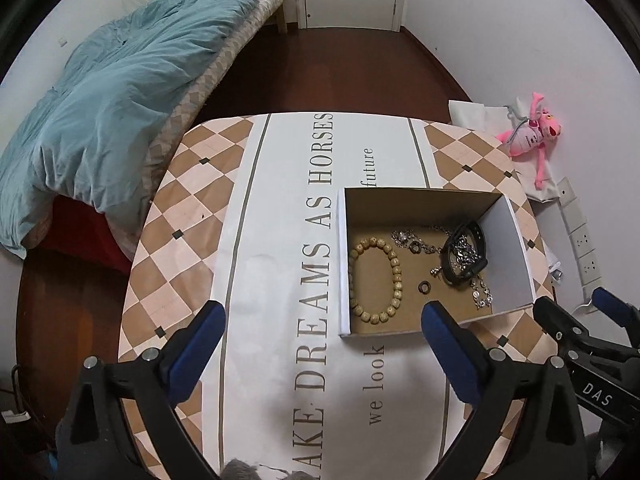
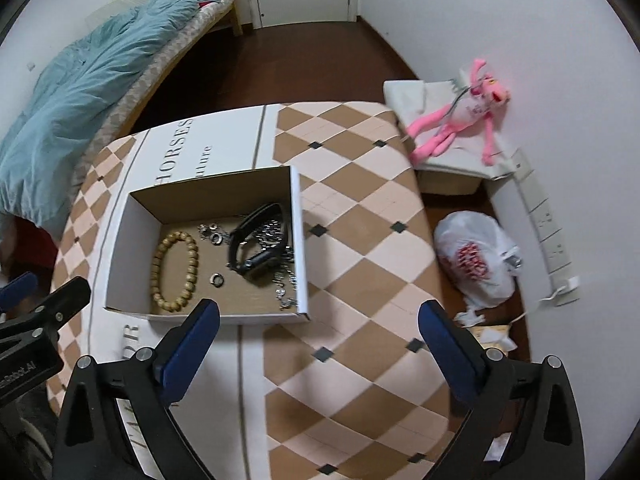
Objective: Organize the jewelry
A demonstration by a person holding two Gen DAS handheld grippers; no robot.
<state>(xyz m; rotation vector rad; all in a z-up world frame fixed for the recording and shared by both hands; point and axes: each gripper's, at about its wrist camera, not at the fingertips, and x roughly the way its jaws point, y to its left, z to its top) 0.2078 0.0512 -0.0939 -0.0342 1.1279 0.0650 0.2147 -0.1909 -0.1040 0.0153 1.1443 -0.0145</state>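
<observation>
An open cardboard box (image 1: pixel 510 256) (image 2: pixel 120 264) stands on the table. Inside lie a wooden bead bracelet (image 1: pixel 394 276) (image 2: pixel 158 276), a black watch (image 1: pixel 476 258) (image 2: pixel 260 258), tangled silver chains (image 1: pixel 482 294) (image 2: pixel 286 284) and small dark rings (image 1: pixel 424 288) (image 2: pixel 217 279). My left gripper (image 1: pixel 324 312) hangs open above the table, just in front of and left of the box, with nothing between its fingers. My right gripper (image 2: pixel 318 310) is open and empty too, over the checkered cloth by the box's near right corner. Each gripper shows at the edge of the other's view.
The table wears a checkered cloth (image 1: pixel 192 216) (image 2: pixel 360 248) with printed lettering. A bed with a blue duvet (image 1: pixel 100 120) lies to the left. On the right, by the wall, are a pink plush toy (image 2: pixel 460 124), a white plastic bag (image 2: pixel 476 260) and a power strip (image 2: pixel 548 232).
</observation>
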